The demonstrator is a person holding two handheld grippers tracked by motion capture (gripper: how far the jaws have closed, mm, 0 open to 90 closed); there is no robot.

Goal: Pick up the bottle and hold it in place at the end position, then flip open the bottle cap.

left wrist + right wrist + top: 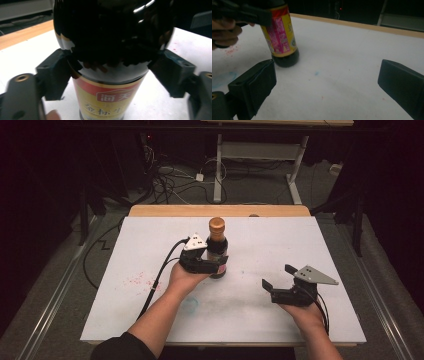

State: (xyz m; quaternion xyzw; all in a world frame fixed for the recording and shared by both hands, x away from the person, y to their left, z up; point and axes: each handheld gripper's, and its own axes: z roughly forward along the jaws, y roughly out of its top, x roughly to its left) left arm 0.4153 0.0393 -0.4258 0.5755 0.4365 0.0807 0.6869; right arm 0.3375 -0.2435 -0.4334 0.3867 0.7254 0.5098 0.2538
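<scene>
A dark sauce bottle [218, 245] with a brown cap [216, 225] stands upright on the white table top [280, 240], a little left of the middle. My left gripper [220, 262] is shut on it from the near side, just above the label. In the left gripper view the black glass [112, 32] bulges between the two pads [58, 72], over a red and yellow label [110, 100]. My right gripper [278, 276] stands open to the right of the bottle with nothing between its jaws. The right gripper view shows the bottle [283, 35] ahead at the left, its base on the table.
The table's wooden far edge [220, 210] runs along the back. Faint red specks [135, 281] and a blue smear [191, 304] mark the white top. My left gripper's cable [160, 275] trails off the near left. Cables and a desk frame [218, 170] lie on the floor beyond.
</scene>
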